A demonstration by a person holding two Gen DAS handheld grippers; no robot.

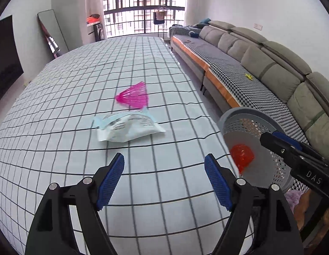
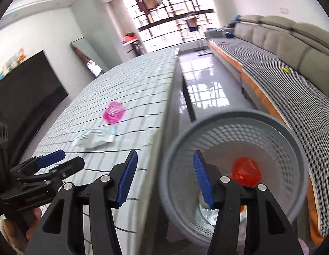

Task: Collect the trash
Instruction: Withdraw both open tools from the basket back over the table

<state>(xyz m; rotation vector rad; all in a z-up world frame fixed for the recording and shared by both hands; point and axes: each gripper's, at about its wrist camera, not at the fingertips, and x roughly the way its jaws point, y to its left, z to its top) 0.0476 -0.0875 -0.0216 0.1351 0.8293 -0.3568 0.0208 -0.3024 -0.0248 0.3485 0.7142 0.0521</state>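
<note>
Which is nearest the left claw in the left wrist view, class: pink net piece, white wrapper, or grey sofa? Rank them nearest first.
From the left claw:
1. White wrapper, on the checked cloth just ahead.
2. Pink net piece, just behind the wrapper.
3. Grey sofa, off the table, along the right wall.

Two pieces of trash lie on the checked counter (image 1: 58, 110): one pink plastic mesh piece (image 1: 133, 95) and one white printed wrapper (image 1: 128, 127). One grey perforated wastebasket (image 2: 292, 148) stands beside the counter, with one red crumpled piece (image 2: 246, 171) inside. One long grey sofa (image 1: 270, 63) lines the wall. One mirror (image 1: 51, 29) leans there.
</note>
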